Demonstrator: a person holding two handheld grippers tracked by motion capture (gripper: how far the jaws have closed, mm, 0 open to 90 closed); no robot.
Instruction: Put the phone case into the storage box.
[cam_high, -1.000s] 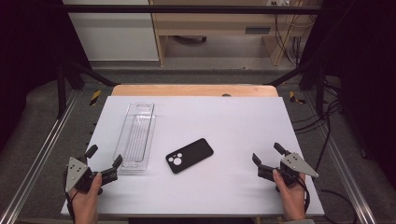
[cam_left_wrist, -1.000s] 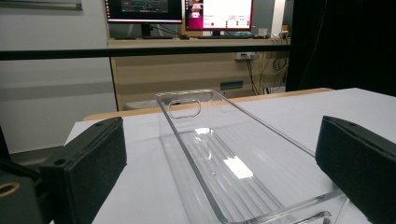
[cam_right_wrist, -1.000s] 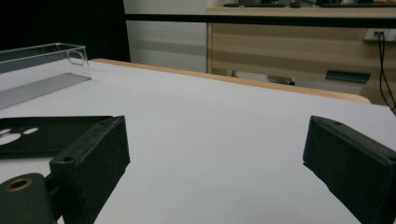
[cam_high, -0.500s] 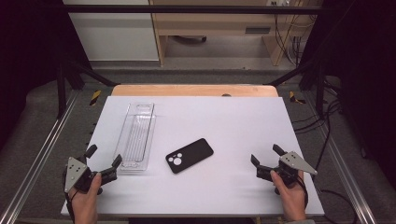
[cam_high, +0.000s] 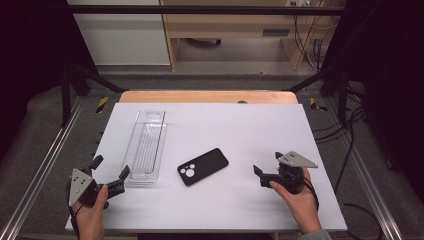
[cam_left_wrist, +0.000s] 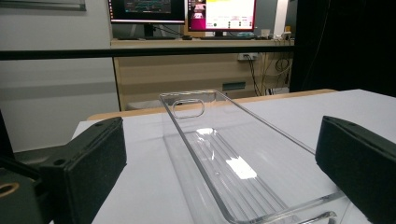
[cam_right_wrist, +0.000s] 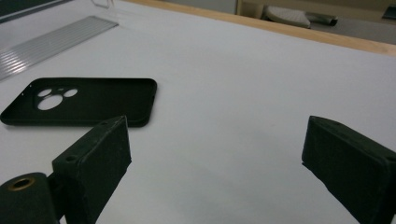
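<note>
Your left tool (cam_high: 109, 172) is spread, w/ the clear tray (cam_high: 146, 146) just ahead; its view adds two lit monitors (cam_left_wrist: 183, 10), text too small to read. Your right tool (cam_high: 269, 169) is spread too, near the black phone case (cam_right_wrist: 81, 101) lying mid-desk (cam_high: 260, 125).

So the white rectangular tabletop (cam_high: 300, 130) has a light wooden strip along its far edge (cam_high: 207, 96), and it sits on grey carpeted floor (cam_high: 45, 125). Past it there's a pale wooden desk (cam_high: 225, 30) next to a plain white cabinet panel (cam_high: 120, 35), with cables (cam_high: 305, 30) hanging on the right. Two lit computer monitors (cam_left_wrist: 182, 11) sit up on that desk. Black curtains (cam_high: 385, 60) close off both sides, pretty dim there.
</note>
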